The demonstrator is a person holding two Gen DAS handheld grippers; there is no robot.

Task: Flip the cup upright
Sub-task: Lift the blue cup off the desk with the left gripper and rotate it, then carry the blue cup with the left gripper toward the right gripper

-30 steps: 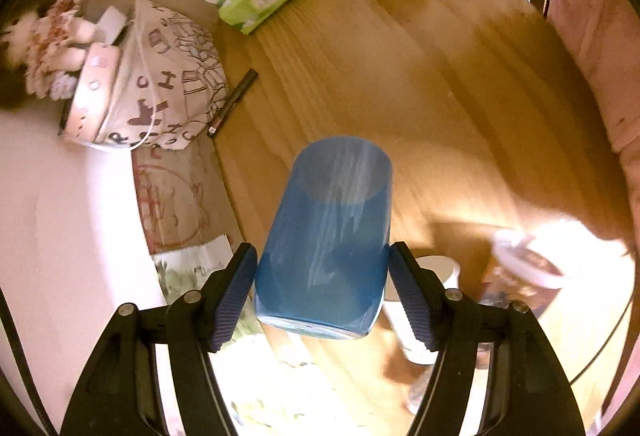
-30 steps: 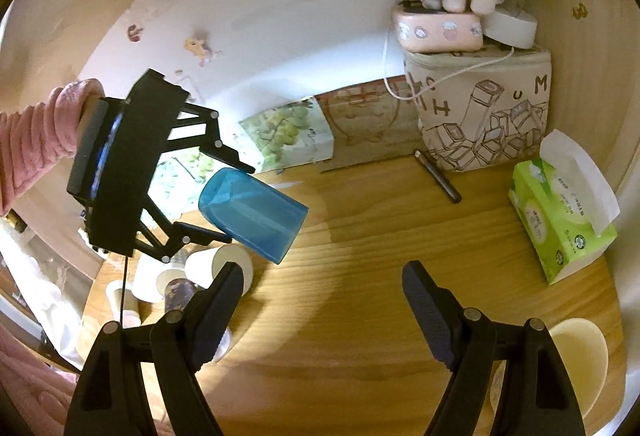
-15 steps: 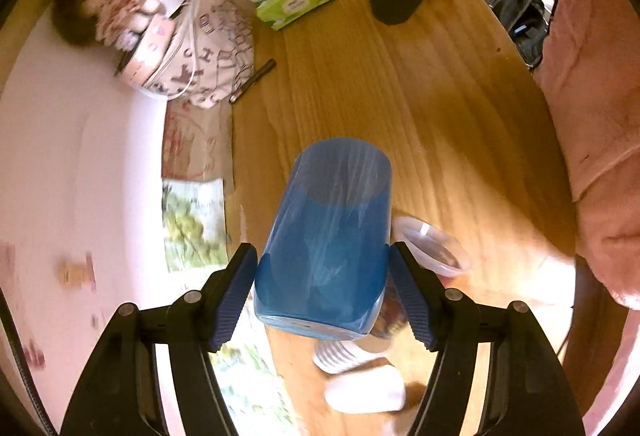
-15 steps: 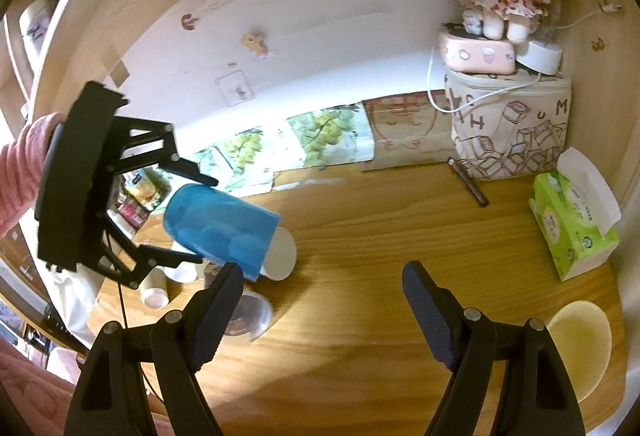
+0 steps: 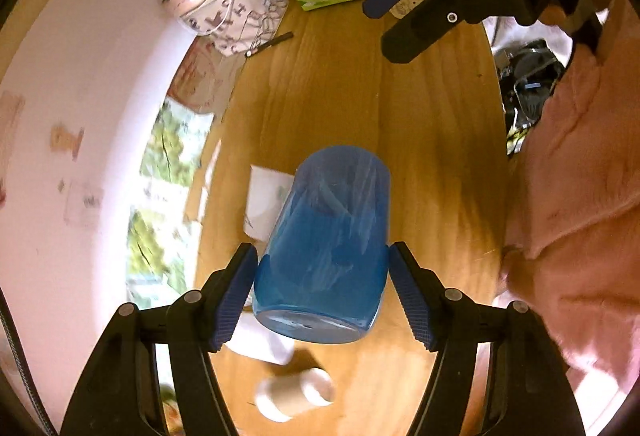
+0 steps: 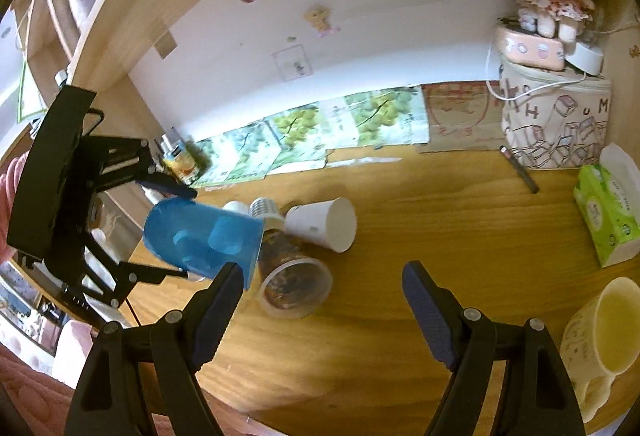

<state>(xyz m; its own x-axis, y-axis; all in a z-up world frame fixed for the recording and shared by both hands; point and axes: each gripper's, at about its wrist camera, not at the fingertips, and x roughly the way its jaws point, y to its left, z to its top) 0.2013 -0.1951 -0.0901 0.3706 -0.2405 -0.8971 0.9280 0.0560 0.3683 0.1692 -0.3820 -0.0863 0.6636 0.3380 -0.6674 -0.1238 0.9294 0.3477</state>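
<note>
The left claw (image 5: pixel 322 290) squeezes the blue cup (image 5: pixel 328 256), holding it on its side above the wooden surface (image 5: pixel 340 95). The right claw (image 6: pixel 322 310) is wide apart, holding nothing.

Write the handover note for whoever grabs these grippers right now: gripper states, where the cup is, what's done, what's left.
Left gripper: shut on the blue cup, gripped near its base, held in the air above the wooden table.
Cup: lying roughly sideways, mouth pointing away from the gripper, over the fallen white paper cup and clear plastic cup.
Right gripper: open, empty, low over the table.
Done: cup picked up.
Left: turn it mouth-up, set it on bare table, release.
</note>
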